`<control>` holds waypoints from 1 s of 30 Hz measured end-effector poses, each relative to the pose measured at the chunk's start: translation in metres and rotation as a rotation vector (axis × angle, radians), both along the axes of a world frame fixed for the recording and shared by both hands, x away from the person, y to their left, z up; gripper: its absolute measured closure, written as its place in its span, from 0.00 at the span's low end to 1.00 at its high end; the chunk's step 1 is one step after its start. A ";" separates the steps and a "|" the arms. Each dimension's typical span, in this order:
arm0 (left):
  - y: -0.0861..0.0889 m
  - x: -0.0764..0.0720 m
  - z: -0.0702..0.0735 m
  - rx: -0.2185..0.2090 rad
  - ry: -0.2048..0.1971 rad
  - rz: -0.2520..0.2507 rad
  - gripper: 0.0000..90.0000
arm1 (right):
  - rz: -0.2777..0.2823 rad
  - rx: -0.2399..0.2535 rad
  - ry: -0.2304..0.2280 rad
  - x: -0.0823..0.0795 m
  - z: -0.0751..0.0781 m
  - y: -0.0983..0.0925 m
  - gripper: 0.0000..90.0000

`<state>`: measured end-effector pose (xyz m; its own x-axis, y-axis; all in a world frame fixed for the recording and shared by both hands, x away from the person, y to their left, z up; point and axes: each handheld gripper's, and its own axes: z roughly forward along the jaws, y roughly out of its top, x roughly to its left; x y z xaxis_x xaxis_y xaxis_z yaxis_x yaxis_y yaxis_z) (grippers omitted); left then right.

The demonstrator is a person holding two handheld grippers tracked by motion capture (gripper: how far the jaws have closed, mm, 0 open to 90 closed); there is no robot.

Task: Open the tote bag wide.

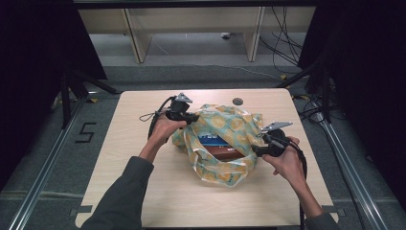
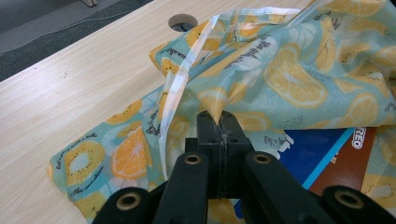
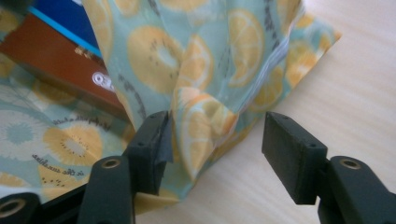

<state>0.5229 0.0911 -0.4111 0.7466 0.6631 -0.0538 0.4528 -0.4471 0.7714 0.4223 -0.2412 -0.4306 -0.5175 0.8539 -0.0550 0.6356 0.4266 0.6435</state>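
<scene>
A pale wood surface (image 1: 143,191) stands in a dark room, with a round hole (image 1: 237,101) near its far edge. The left gripper (image 2: 218,122) has its jaws clenched on a fold of the fruit-print bag (image 1: 225,143), at the bag's far left rim. The right gripper (image 3: 215,140) has its jaws released, spread apart around a fold at the bag's right edge without pressing on it. The bag lies at the middle of the surface, its mouth held open. Inside it lies a blue and brown box (image 1: 221,146), partly covered by the fabric. 1 hand holds each gripper.
</scene>
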 end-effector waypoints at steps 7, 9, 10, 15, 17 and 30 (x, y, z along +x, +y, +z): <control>0.000 0.000 0.002 0.005 -0.008 -0.005 0.99 | 0.057 0.110 0.046 0.000 -0.013 0.004 0.88; 0.005 0.002 0.002 -0.007 -0.009 0.017 0.99 | 0.085 0.098 0.005 0.002 -0.006 -0.008 0.99; 0.005 0.002 0.002 -0.007 -0.009 0.017 0.99 | 0.085 0.098 0.005 0.002 -0.006 -0.008 0.99; 0.013 0.008 -0.005 -0.042 0.021 0.027 1.00 | -0.043 0.110 -0.044 0.022 -0.008 -0.055 1.00; 0.010 0.007 -0.006 -0.046 0.020 0.027 1.00 | -0.037 0.102 -0.051 0.026 -0.015 -0.058 1.00; -0.003 0.015 -0.004 0.001 0.045 0.024 0.99 | 0.131 0.295 -0.134 0.004 0.048 -0.022 0.66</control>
<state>0.5374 0.0878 -0.4150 0.7273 0.6809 -0.0861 0.4976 -0.4367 0.7495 0.4258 -0.2637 -0.3827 -0.6286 0.7699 0.1098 0.4895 0.2820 0.8251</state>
